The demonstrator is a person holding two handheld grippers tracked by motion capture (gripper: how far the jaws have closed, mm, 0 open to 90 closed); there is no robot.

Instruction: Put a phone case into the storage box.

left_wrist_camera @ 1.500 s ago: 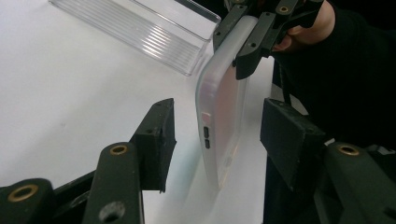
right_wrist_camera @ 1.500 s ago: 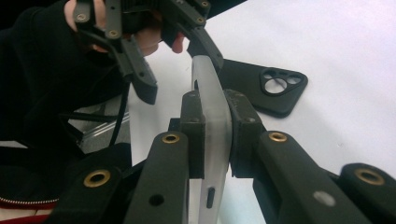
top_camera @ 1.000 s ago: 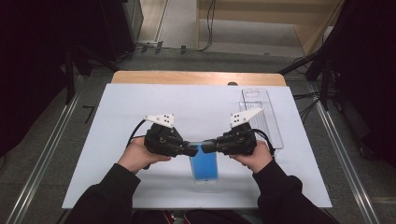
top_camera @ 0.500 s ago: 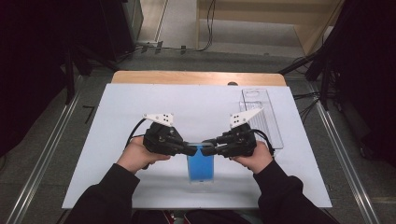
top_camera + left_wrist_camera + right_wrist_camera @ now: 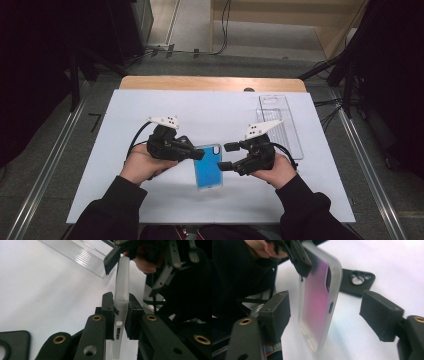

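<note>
A translucent phone case [image 5: 209,167] with a blue tint hangs over the middle of the white table sheet [image 5: 100,165]. My left gripper [image 5: 200,155] is shut on its left edge; in the left gripper view the two pads press the case [image 5: 122,290] from both sides. My right gripper [image 5: 225,156] stands at the case's right edge. Its jaws have just been opening, and the case [image 5: 317,307] sits between the pads [image 5: 382,312] without touching them. The left gripper [image 5: 297,257] shows at the case's far end in the right gripper view.
A clear ribbed plastic tray [image 5: 277,125] lies at the back right of the sheet, also seen as the tray [image 5: 75,255]. A small black case-like piece [image 5: 358,281] with a cutout lies on the sheet beyond the phone case. Wooden table edge [image 5: 210,82] at the back.
The right gripper's jaws have opened off the phone case's right edge. The left gripper keeps its hold and has shifted slightly left, with the case now showing wider from above.
</note>
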